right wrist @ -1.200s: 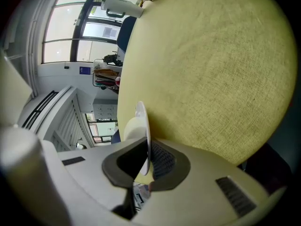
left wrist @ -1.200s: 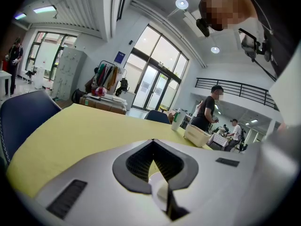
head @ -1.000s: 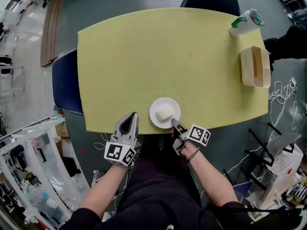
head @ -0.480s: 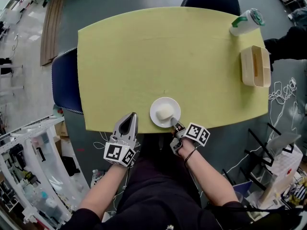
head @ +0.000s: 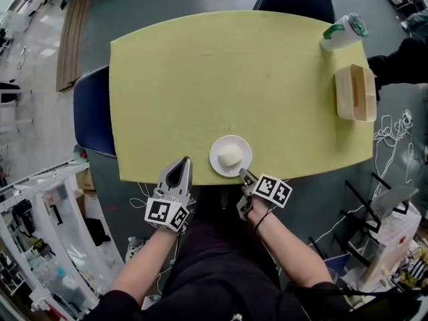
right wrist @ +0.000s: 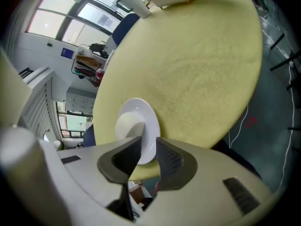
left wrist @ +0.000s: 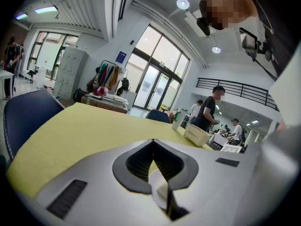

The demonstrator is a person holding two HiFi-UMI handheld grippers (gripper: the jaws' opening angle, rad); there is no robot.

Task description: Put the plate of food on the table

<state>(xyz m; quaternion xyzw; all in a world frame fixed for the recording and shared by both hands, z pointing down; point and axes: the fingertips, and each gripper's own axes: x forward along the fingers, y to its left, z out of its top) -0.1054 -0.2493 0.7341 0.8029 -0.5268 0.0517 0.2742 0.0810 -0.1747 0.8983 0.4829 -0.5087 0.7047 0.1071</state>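
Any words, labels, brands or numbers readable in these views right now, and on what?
No text can be read in any view.
Blue wall sign: too small to read.
Green-lidded cup: any print is too blurred to read.
Marker cubes: black-and-white square patterns only, no letters or digits.

The yellow surface point(head: 200, 79) carries three things. A white plate point(head: 217, 146) with a pale lump of food point(head: 230, 156) lies at its near edge, just ahead of the right claw point(head: 242, 173) and to the right of the left claw point(head: 182, 160), whose tip reaches over that same edge. Well beyond the right claw and off to its right, a green-lidded cup point(head: 342, 32) sits at the far corner, with a pale wooden box point(head: 356, 93) near it along the right edge.
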